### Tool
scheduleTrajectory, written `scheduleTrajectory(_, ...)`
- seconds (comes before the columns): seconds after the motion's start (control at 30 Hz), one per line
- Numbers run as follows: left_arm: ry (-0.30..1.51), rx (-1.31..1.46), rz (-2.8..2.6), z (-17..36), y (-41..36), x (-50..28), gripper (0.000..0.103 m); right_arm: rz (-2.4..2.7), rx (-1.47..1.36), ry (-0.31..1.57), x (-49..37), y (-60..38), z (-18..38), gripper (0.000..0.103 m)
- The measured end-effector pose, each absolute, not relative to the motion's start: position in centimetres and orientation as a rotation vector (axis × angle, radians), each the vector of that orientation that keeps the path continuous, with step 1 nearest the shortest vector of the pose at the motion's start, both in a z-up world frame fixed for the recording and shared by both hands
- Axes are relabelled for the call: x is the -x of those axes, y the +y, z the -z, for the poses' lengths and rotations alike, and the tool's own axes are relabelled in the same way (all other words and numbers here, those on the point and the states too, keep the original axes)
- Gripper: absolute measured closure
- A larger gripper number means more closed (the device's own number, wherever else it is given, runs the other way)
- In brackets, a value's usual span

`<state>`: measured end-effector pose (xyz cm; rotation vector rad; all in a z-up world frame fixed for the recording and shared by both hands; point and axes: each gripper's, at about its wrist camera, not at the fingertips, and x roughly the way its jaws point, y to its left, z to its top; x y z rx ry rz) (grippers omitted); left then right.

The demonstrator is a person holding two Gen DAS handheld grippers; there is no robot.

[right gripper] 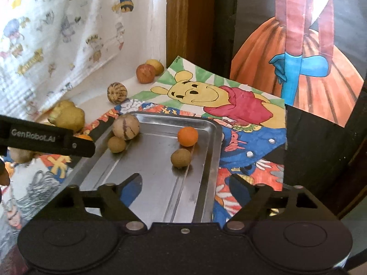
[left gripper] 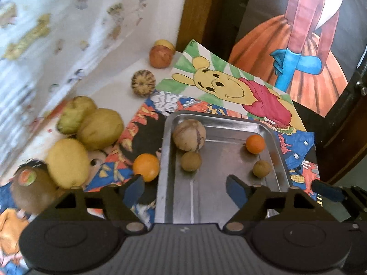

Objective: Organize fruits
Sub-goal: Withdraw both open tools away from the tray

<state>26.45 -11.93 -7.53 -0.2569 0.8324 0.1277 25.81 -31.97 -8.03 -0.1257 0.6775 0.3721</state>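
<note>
A metal tray (left gripper: 220, 167) (right gripper: 160, 183) holds a large tan ball fruit (left gripper: 189, 134) (right gripper: 126, 126), two small brown fruits (left gripper: 191, 161) (left gripper: 261, 168) (right gripper: 116, 144) (right gripper: 181, 158) and a small orange (left gripper: 255, 143) (right gripper: 187, 136). Left of the tray lie an orange (left gripper: 146, 166), yellow-green fruits (left gripper: 99, 128) (left gripper: 67, 161), a kiwi (left gripper: 29, 188), a striped fruit (left gripper: 143, 82) and an apple (left gripper: 160, 56). My left gripper (left gripper: 184, 189) is open and empty over the tray's near left edge. My right gripper (right gripper: 185, 190) is open and empty over the tray's near right edge.
Colourful cartoon drawings (left gripper: 240, 87) (right gripper: 240, 137) lie under and around the tray. A printed white cloth (left gripper: 57, 34) hangs at the left. A wooden post (left gripper: 197, 9) and a large painting (left gripper: 298, 45) stand behind. The left gripper's body (right gripper: 45, 137) shows in the right wrist view.
</note>
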Motion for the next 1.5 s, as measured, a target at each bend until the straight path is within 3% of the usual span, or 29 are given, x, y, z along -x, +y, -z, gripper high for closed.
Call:
scheduleTrajectory(0.1, 0.81, 0.254, -0.151, 6.7, -11.9, -24.4, 0.007, -0.369, 0.096, 0.66, -24.0, -32.7, 7.4, 0.006)
scheduleTrajectory(0.33, 0.767, 0.282, -0.194, 5.4, -11.2, -19.3, 0.001, -0.371, 0.042, 0.654, -19.2, -34.0, 6.3, 0.001)
scheduleTrajectory(0.93, 0.881, 0.218, -0.272, 6.8, -8.8, -8.6, 0.001, -0.476, 0.069, 0.83, -11.4, -34.2, 7.2, 0.001)
scheduleTrajectory(1.5, 0.925, 0.235, -0.377, 7.6, -6.7, -5.4, 0.001, -0.671, 0.118, 0.911, -10.9, -29.2, 8.1, 0.001)
